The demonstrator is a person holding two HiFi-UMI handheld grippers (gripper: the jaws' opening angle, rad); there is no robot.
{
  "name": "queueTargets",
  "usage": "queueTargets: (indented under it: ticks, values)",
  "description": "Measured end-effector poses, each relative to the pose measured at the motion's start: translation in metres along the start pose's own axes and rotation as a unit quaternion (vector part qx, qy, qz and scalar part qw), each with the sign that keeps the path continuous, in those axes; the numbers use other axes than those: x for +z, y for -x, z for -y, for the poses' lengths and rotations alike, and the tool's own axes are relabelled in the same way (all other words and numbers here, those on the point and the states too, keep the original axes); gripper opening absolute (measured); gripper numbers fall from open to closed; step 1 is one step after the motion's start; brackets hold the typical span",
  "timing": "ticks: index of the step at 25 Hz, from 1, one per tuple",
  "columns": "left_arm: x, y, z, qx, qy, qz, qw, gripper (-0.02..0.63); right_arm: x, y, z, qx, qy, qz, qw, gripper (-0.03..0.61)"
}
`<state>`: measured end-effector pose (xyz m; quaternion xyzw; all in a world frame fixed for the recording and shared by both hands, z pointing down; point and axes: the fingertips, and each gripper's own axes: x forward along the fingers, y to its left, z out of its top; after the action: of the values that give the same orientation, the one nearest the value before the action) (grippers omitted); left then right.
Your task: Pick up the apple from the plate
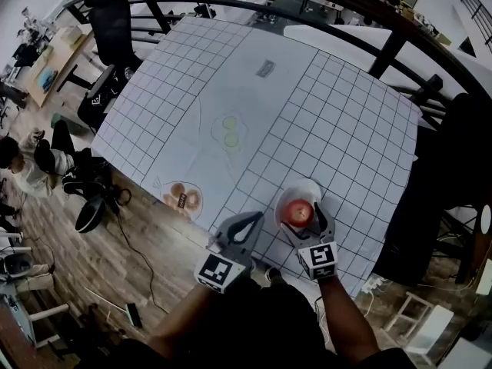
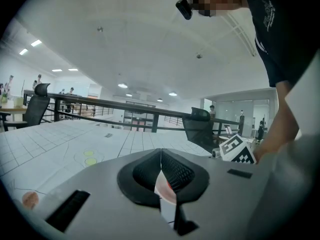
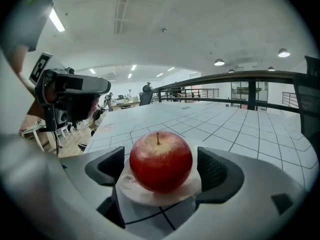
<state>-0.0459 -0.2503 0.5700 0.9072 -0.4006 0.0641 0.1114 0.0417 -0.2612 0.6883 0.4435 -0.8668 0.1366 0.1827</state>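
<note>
A red apple (image 1: pixel 299 213) rests on a small white plate (image 1: pixel 301 190) near the table's front edge. My right gripper (image 1: pixel 302 218) is open, with one jaw on each side of the apple. In the right gripper view the apple (image 3: pixel 161 160) stands upright on the plate (image 3: pixel 131 190) between the black pads (image 3: pixel 218 171), and a gap shows on both sides. My left gripper (image 1: pixel 256 217) hovers to the left of the plate, shut and holding nothing. In the left gripper view its tips (image 2: pixel 161 156) meet, and a sliver of the plate and apple (image 2: pixel 167 186) shows below them.
The table carries a white gridded sheet (image 1: pixel 338 129). A clear dish with two green slices (image 1: pixel 230 131) lies at its middle, and one with orange-brown pieces (image 1: pixel 183 197) at the front left. A black rail (image 1: pixel 384 21) runs behind; an office chair (image 1: pixel 108 29) stands at the left.
</note>
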Motion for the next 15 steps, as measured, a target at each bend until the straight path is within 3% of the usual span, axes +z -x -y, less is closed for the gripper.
queueTargets:
  ticks: [10,15]
  values:
    - [-0.0094,0.0033,-0.0058,0.008,-0.002,-0.010,0.9999,0.023,-0.0067,-0.0082,0.0045,-0.019,-0.019,-0.015,1.000,0.426]
    - [-0.0124,0.0050,-0.0082,0.013,-0.002,-0.014,0.9998,0.023,-0.0109,-0.0096,0.0052,-0.014,0.006,-0.009,1.000,0.423]
